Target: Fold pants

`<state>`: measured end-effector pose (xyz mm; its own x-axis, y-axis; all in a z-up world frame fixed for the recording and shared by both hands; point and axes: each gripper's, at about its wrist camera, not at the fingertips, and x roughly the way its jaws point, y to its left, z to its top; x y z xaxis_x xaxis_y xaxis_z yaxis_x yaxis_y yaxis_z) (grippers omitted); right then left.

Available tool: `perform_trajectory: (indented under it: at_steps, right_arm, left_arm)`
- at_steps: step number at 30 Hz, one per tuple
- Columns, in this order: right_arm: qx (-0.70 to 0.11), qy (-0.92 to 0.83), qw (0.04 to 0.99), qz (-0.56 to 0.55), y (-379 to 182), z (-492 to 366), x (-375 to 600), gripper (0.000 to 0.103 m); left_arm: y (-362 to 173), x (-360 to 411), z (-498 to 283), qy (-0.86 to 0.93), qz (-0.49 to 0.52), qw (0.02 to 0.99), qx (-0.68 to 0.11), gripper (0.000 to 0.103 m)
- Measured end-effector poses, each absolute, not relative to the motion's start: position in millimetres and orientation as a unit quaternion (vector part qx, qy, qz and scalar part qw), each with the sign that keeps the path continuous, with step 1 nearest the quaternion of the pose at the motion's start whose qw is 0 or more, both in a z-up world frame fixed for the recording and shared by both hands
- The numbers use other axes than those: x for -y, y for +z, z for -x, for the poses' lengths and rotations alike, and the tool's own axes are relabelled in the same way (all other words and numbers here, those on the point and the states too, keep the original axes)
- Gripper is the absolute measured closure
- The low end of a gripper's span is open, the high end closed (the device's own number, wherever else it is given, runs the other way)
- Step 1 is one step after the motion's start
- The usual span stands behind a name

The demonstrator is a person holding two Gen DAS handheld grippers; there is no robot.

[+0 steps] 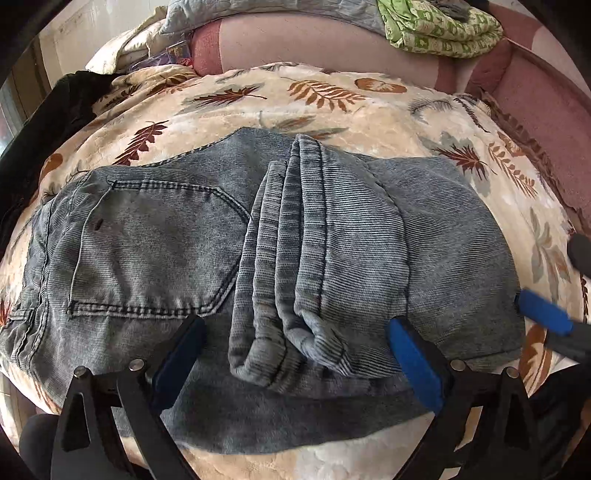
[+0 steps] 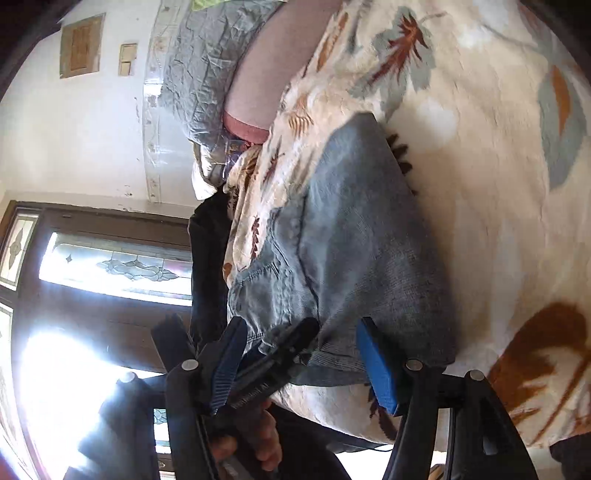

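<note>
The grey-blue corduroy pants (image 1: 166, 236) lie folded on a cream leaf-print blanket (image 1: 332, 92), back pocket up at the left, leg hems bunched over the middle. My left gripper (image 1: 295, 354) is open over the near edge of the pants, its blue pads astride the rolled hems without pinching them. My right gripper (image 1: 546, 317) shows at the right edge of that view, at the pants' right end. In the right wrist view the right gripper (image 2: 303, 362) is open around the folded edge of the pants (image 2: 351, 258); the left gripper's black finger (image 2: 291, 350) lies between its pads.
The blanket covers a pink sofa (image 1: 314, 40). A green patterned cloth (image 1: 436, 29) and a grey quilt (image 1: 258, 14) lie on its back. A black garment (image 1: 55, 110) lies at the far left. A window and a dark wooden frame (image 2: 110, 258) stand beyond the sofa's end.
</note>
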<state>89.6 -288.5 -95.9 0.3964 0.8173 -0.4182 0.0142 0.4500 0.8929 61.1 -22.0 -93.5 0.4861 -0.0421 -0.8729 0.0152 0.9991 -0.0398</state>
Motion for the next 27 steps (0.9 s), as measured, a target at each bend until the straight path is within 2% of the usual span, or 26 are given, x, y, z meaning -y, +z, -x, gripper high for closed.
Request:
perform_trajectory:
  at_steps: [4,6,8,11,12,13,14,15,16,20,21,22,24,27]
  right_arm:
    - [-0.475,0.243,0.740,-0.409,-80.6,-129.9,307.7,0.036]
    - [-0.495,0.221,0.745,-0.388,-87.0,-157.2,310.7,0.036]
    - [-0.514,0.196,0.746,-0.374,-97.4,-184.7,310.7,0.036]
    - [-0.545,0.189,0.739,-0.348,-111.4,-213.7,299.5,0.038]
    - [-0.552,0.182,0.745,-0.326,-113.8,-219.2,295.7,0.053]
    - [-0.556,0.174,0.754,-0.303,-113.6,-223.6,290.4,0.076]
    - [-0.554,0.161,0.766,-0.283,-112.6,-226.3,287.3,0.080]
    - [-0.542,0.150,0.782,-0.268,-107.6,-226.3,285.6,0.088]
    - [-0.534,0.145,0.793,-0.253,-103.2,-226.5,281.8,0.088]
    - [-0.532,0.114,0.825,-0.155,-103.0,-227.2,258.1,0.086]
    - [-0.524,0.117,0.828,-0.160,-98.2,-224.0,260.8,0.079]
    - [-0.514,0.116,0.832,-0.176,-91.8,-217.2,267.0,0.063]
    - [-0.483,0.114,0.844,-0.202,-71.4,-196.0,279.2,0.049]
    - [-0.469,0.169,0.835,-0.232,-48.4,-155.9,282.7,0.050]
  left_arm:
    - [-69.2,11.1,-44.0,-0.047,0.063,0.887,-0.455,0.004]
    - [-74.5,8.5,-47.5,-0.048,0.061,0.882,-0.465,0.004]
    - [-95.9,6.0,-59.3,-0.029,0.053,0.859,-0.508,0.005]
    - [-99.2,11.0,-57.0,-0.034,0.032,0.868,-0.495,0.005]
    - [-99.3,11.8,-56.2,-0.033,0.030,0.869,-0.493,0.005]
    - [-99.5,11.1,-55.7,-0.035,0.031,0.869,-0.492,0.005]
    - [-99.3,9.9,-55.5,-0.036,0.035,0.869,-0.491,0.005]
    - [-98.9,9.1,-55.3,-0.038,0.036,0.870,-0.491,0.005]
    - [-99.1,8.2,-55.3,-0.040,0.038,0.870,-0.490,0.005]
    - [-93.9,3.3,-53.3,-0.052,0.054,0.872,-0.483,0.005]
    - [-89.3,-2.1,-51.3,-0.058,0.071,0.873,-0.478,0.005]
    - [-83.5,-10.4,-48.3,-0.058,0.091,0.877,-0.469,0.005]
    - [-71.6,-28.6,-41.0,-0.049,0.124,0.885,-0.445,0.005]
    - [-60.5,-55.9,-32.3,-0.056,0.180,0.884,-0.427,0.005]
